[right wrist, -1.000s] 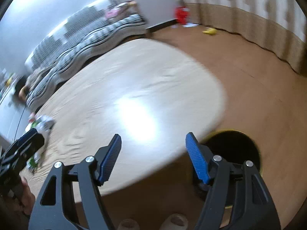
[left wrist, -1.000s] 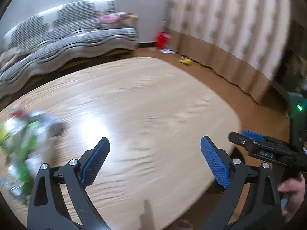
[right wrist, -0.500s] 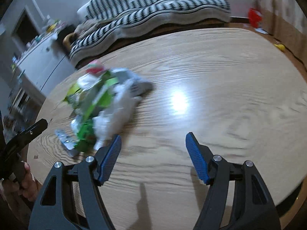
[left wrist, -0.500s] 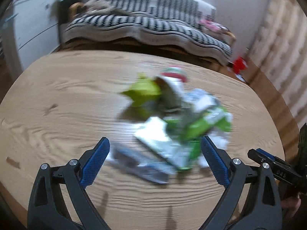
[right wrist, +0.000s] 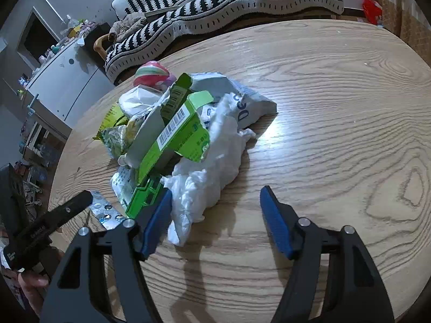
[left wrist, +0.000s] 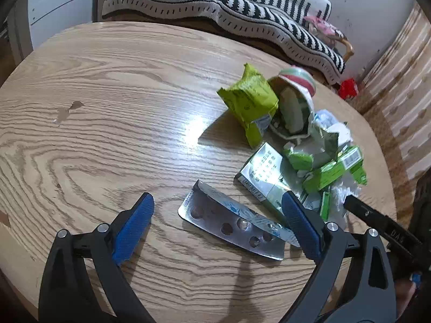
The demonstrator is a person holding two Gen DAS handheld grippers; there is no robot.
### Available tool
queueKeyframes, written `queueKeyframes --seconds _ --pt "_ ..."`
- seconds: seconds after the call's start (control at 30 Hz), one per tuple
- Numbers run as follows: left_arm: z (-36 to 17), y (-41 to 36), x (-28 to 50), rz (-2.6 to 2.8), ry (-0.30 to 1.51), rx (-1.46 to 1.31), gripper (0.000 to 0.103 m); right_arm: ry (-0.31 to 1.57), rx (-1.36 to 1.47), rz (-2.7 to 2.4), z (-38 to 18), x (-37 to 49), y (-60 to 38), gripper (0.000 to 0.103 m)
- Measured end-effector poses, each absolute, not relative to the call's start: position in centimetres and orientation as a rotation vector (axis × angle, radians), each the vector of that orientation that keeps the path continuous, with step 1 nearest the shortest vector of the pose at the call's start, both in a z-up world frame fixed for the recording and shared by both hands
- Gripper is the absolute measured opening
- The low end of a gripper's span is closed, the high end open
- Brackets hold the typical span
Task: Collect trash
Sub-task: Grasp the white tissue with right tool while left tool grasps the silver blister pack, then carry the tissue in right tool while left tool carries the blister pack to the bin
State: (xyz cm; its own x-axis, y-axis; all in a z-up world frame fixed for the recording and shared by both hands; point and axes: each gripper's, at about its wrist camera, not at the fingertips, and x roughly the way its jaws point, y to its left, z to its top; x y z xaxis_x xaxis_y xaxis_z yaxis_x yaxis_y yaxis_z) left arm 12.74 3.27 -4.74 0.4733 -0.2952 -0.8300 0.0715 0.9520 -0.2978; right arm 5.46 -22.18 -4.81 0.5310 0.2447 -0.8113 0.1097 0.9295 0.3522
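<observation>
Wood-grain table (left wrist: 102, 113) carries the whole trash pile, gathered toward one side; nothing has been lifted yet, so I judge the task at its start — every item is left to collect.

My left gripper (left wrist: 218, 226) is spread wide and empty, hovering over the foil blister pack (left wrist: 234, 222), which lies flat between its blue pads. Beyond it lie a silver carton (left wrist: 265, 177), a lime-green pouch (left wrist: 249, 102), and a tipped paper cup (left wrist: 293, 99).

My right gripper (right wrist: 215, 220) is likewise wide and empty. Its left pad sits just beside the crumpled white tissue (right wrist: 210, 172), which lies against the green box (right wrist: 180, 137) and a grey plastic bag (right wrist: 234, 97).

No bin shows in either view — I cannot tell where the trash is to go.

Remaining, by my estimate: grasp each piece, starting with the blister pack or tissue.
</observation>
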Motion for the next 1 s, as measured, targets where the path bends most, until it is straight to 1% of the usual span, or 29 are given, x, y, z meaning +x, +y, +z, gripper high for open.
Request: queueKeyframes --seconds 0.1,0.13,0.17,0.2,0.23,0.27,0.3,0.33,0.37,0.4,0.43,0.47,0.5,0.57,0.73,1.0 --pt "-5.1 2.7 12.9 -0.221 1.062 -0.221 0.092 1.027 0.383 0.088 -5.1 5.5 -22.1 0.060" --pt "-5.2 2.6 12.9 -0.218 1.065 -0.219 0.091 1.029 0.382 0.090 -5.1 5.4 -22.2 0.059" --pt "-5.3 2.5 13.0 -0.216 1.070 -0.217 0.082 1.032 0.378 0.093 -5.2 5.5 -22.0 0.056" --pt "-5.5 2.4 13.0 -0.216 1.077 -0.215 0.077 1.034 0.375 0.097 -5.2 5.6 -21.8 0.052" --pt "-5.6 2.1 13.0 -0.212 1.077 -0.202 0.072 1.036 0.375 0.105 -5.2 5.7 -21.7 0.051" --pt "-5.5 2.0 12.9 -0.211 1.076 -0.191 0.058 1.037 0.374 0.109 -5.2 5.6 -21.6 0.047" --pt "-5.5 1.8 12.9 -0.212 1.077 -0.179 0.053 1.038 0.372 0.112 -5.2 5.5 -21.5 0.044" --pt "-5.5 1.6 12.8 -0.219 1.079 -0.174 0.042 1.040 0.371 0.118 -5.2 5.5 -21.3 0.041" --pt "-5.5 1.5 12.7 -0.230 1.084 -0.183 0.036 1.041 0.372 0.125 -5.2 5.5 -21.1 0.033" --pt "-5.4 1.4 12.6 -0.235 1.086 -0.189 0.034 1.044 0.375 0.135 -5.2 5.5 -21.0 0.026" --pt "-5.5 1.3 12.5 -0.235 1.082 -0.186 0.025 1.047 0.378 0.145 -5.2 5.4 -21.0 0.022" --pt "-5.2 1.2 12.4 -0.241 1.068 -0.179 0.016 1.042 0.366 0.142 -5.1 5.3 -21.0 0.014" --pt "-5.0 1.1 12.3 -0.239 1.063 -0.172 0.014 1.037 0.355 0.144 -4.9 5.2 -20.9 0.011" --pt "-4.6 0.9 12.1 -0.246 1.057 -0.171 0.004 1.025 0.350 0.139 -4.5 4.8 -21.2 0.010" --pt "-3.4 0.5 11.2 -0.259 1.024 -0.162 0.003 0.990 0.349 0.102 -3.6 3.7 -22.5 0.009" --pt "-1.4 -1.8 10.2 -0.307 0.980 -0.170 0.003 0.935 0.399 0.026 -2.2 0.8 -27.9 0.009"
